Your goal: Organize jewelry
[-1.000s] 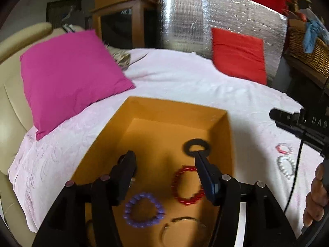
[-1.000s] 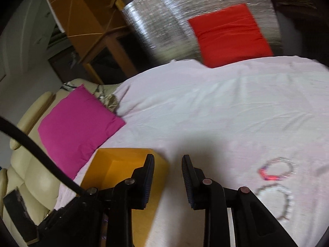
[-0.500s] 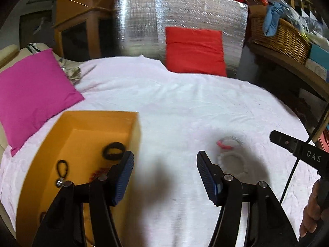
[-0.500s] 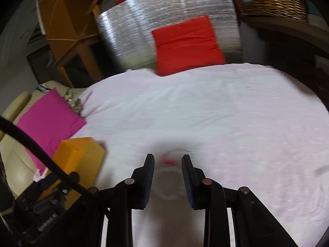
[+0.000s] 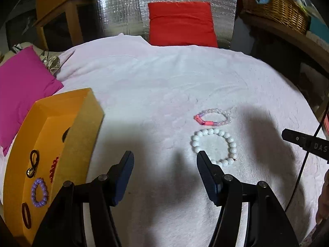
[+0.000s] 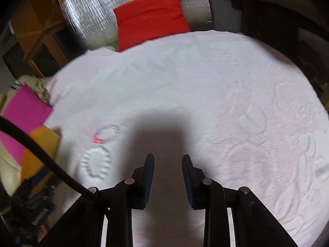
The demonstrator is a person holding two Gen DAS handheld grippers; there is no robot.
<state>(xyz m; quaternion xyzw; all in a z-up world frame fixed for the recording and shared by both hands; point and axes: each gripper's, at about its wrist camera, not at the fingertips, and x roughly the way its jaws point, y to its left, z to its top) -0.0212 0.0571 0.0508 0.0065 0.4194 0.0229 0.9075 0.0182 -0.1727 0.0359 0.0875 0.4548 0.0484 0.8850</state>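
Observation:
A white bead bracelet [image 5: 213,146] and a pink-and-clear bracelet [image 5: 212,117] lie on the pale bedspread [image 5: 164,82]. My left gripper [image 5: 164,160] is open and empty, its right finger just left of the white bracelet. An orange box [image 5: 80,144] at the left holds a purple bead bracelet [image 5: 39,192], a red bead bracelet [image 5: 53,168], a black hair tie [image 5: 33,162] and a dark ring [image 5: 26,215]. My right gripper [image 6: 167,162] is open and empty over bare bedspread; both bracelets, white [image 6: 96,162] and pink-and-clear [image 6: 105,133], lie blurred to its left.
A magenta pillow [image 5: 22,86] lies left of the box. A red cushion [image 5: 181,24] leans on a silver foil panel [image 5: 123,10] at the back. A wicker basket [image 5: 273,6] sits on a shelf at the right. A wooden table [image 5: 59,10] stands back left.
My left gripper has swung right from over the orange box to the two bracelets on the bedspread. My right gripper has also swung right, so the bracelets now lie to its left.

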